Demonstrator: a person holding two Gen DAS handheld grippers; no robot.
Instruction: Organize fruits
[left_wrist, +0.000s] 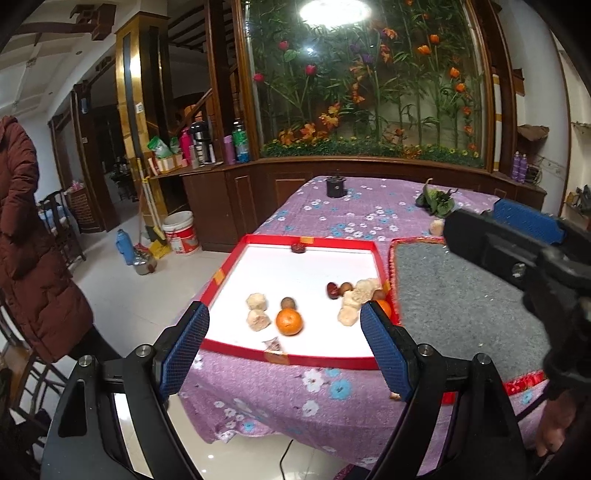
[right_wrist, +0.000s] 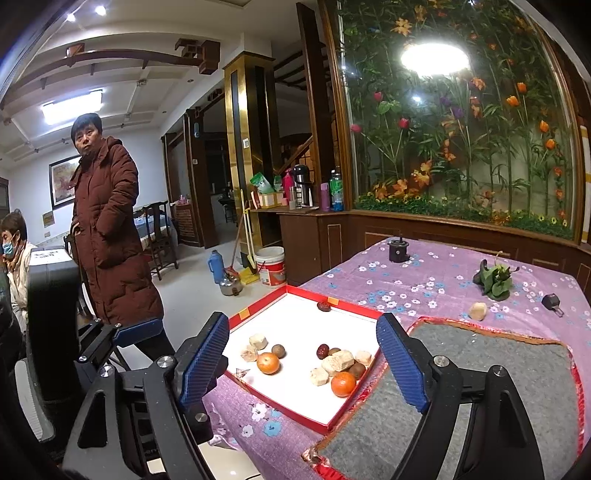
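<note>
A red-rimmed white tray (left_wrist: 236, 258) (right_wrist: 258, 306) lies on the flowered purple tablecloth. In it are two oranges (left_wrist: 289, 321) (right_wrist: 343, 384), several pale beige chunks (left_wrist: 257, 319) (right_wrist: 338, 362), brown round fruits (left_wrist: 288, 303) (right_wrist: 278, 350) and red dates (left_wrist: 297, 247) (right_wrist: 324, 306). One more pale chunk (left_wrist: 437, 227) (right_wrist: 477, 311) sits on the cloth beyond the grey mat. My left gripper (left_wrist: 285, 310) hovers open before the tray's near edge, holding nothing. My right gripper (right_wrist: 303, 321) (left_wrist: 487, 221) is open and holds nothing; it hangs near the tray's right corner, above the mat.
A grey felt mat (left_wrist: 461, 295) (right_wrist: 480, 369) with red trim lies right of the tray. At the table's far end are a leafy green bunch (left_wrist: 437, 201) (right_wrist: 495, 280) and a black cylinder (left_wrist: 335, 186) (right_wrist: 399, 253). A person in a brown coat (left_wrist: 29, 240) (right_wrist: 110, 240) stands left.
</note>
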